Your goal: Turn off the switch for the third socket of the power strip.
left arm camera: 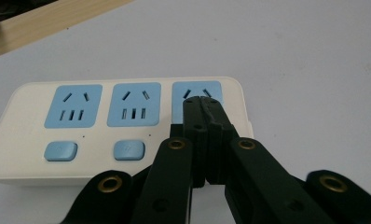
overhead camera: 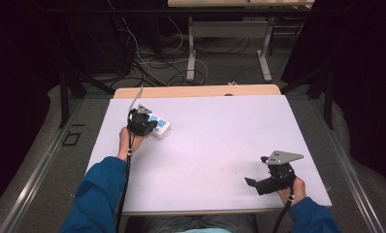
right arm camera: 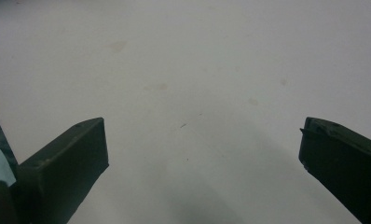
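The left gripper (left arm camera: 202, 100) has its jaws clenched together with nothing between them, tips over the third socket of the power strip (left arm camera: 30, 161), the switch below that socket hidden by them; pressing it looks under way; the strip has three blue sockets and two visible switches (left arm camera: 60, 151); well apart from the strip, the right gripper (right arm camera: 202, 149) rests spread wide on the table (overhead camera: 215, 141).

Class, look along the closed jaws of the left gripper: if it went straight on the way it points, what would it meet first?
Most likely the left gripper would meet the white plastic power strip first, at its right-hand blue socket panel; its shut tips lie over that panel, though contact cannot be told.
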The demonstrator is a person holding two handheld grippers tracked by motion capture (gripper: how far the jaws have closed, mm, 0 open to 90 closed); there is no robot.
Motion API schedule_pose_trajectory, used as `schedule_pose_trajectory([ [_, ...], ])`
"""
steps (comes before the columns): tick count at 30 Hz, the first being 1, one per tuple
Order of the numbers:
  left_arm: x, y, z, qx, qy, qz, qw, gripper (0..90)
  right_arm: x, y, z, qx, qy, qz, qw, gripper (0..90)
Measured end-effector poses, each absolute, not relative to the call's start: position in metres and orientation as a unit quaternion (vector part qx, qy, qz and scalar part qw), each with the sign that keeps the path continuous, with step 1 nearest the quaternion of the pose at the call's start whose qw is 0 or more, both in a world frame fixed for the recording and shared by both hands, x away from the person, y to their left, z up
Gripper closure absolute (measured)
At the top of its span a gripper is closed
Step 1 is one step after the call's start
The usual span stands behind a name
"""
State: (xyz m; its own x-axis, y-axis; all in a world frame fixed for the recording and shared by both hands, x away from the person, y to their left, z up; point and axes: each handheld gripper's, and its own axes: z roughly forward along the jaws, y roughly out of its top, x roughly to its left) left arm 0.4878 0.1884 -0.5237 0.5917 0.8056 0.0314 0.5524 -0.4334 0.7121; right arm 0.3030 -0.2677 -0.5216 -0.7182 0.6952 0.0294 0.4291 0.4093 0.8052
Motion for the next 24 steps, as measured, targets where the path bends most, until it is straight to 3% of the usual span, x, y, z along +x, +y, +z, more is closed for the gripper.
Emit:
schedule_pose_trajectory([
  [24, 0.4910, 0.1869, -0.5311, 0.835, 0.408, 0.180, 0.322, 90.0, 0.3035, -0.2678, -0.5219, 0.337, 0.828, 0.420, 0.155, 1.2],
])
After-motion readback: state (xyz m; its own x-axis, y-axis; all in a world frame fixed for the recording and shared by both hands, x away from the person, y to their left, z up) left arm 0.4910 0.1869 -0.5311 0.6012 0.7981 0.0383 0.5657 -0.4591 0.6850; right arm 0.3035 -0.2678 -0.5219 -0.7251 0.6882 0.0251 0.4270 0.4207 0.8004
